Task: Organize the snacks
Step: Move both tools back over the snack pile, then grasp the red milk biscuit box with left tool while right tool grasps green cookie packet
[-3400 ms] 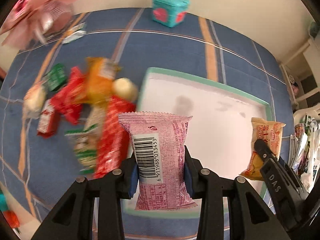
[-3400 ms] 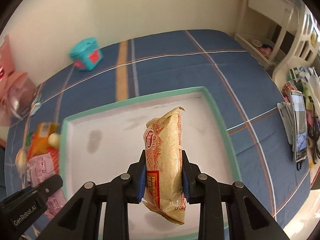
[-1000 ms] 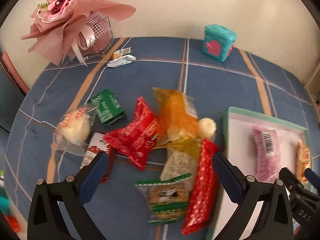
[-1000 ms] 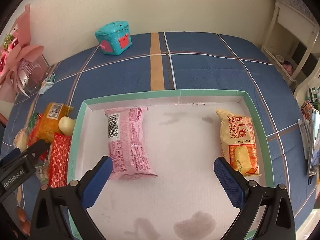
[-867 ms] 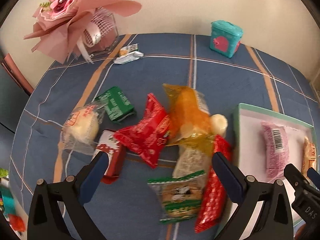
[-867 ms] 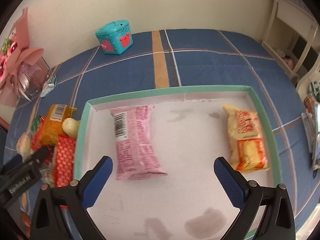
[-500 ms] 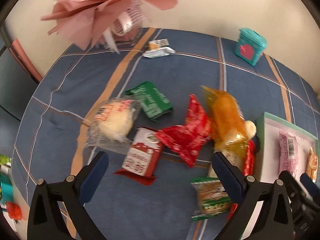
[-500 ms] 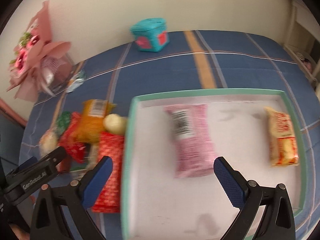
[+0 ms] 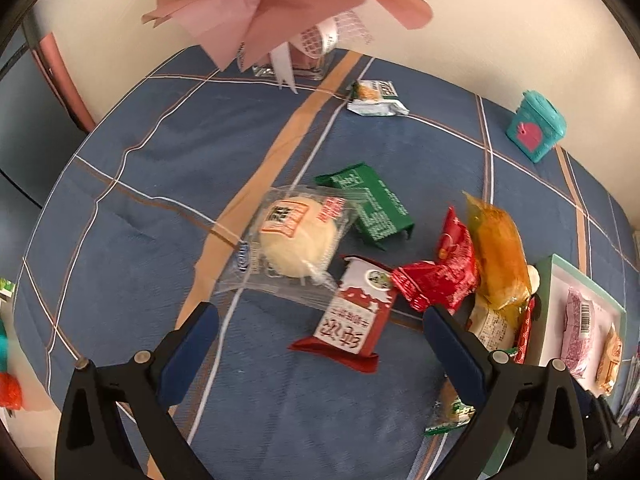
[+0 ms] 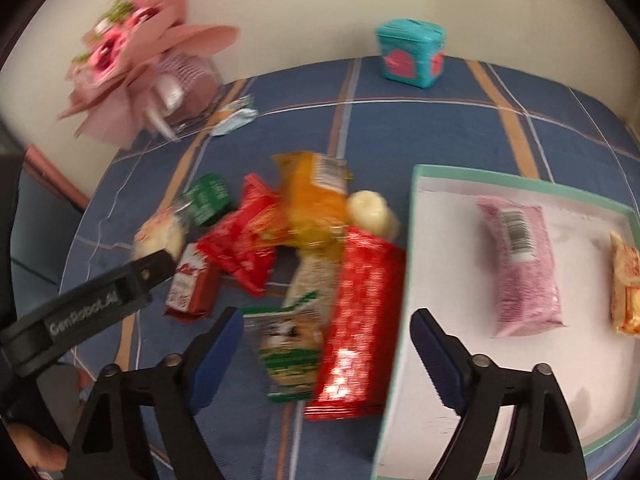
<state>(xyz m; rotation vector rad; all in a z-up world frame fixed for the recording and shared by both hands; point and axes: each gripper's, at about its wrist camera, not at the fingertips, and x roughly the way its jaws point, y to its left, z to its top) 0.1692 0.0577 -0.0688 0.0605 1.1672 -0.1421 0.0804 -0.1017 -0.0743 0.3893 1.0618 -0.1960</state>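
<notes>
A pile of snack packets lies on the blue checked cloth left of a green-rimmed white tray [image 10: 520, 178]. In the tray lie a pink packet [image 10: 524, 264] and a yellow packet [image 10: 626, 284]. My left gripper [image 9: 318, 332] hangs open above a red-and-white packet [image 9: 352, 316], just short of a bun in a clear wrapper [image 9: 296, 236]. A green packet [image 9: 368, 204], a red packet [image 9: 444, 276] and an orange packet [image 9: 496, 248] lie around them. My right gripper [image 10: 326, 328] is closing, its pads touching nothing, above a green-and-white biscuit packet [image 10: 290, 348] and a long red packet [image 10: 360, 320].
A pink bouquet [image 9: 280, 4] stands at the back left, with a small packet [image 9: 376, 98] beside it. A teal box [image 9: 536, 128] sits against the wall. The cloth's edge curves down the left side. One finger of the left gripper [image 10: 100, 300] crosses the right wrist view.
Both grippers have let go of the pink and yellow packets, which now lie in the tray, and moved left over the pile. The right jaws have narrowed.
</notes>
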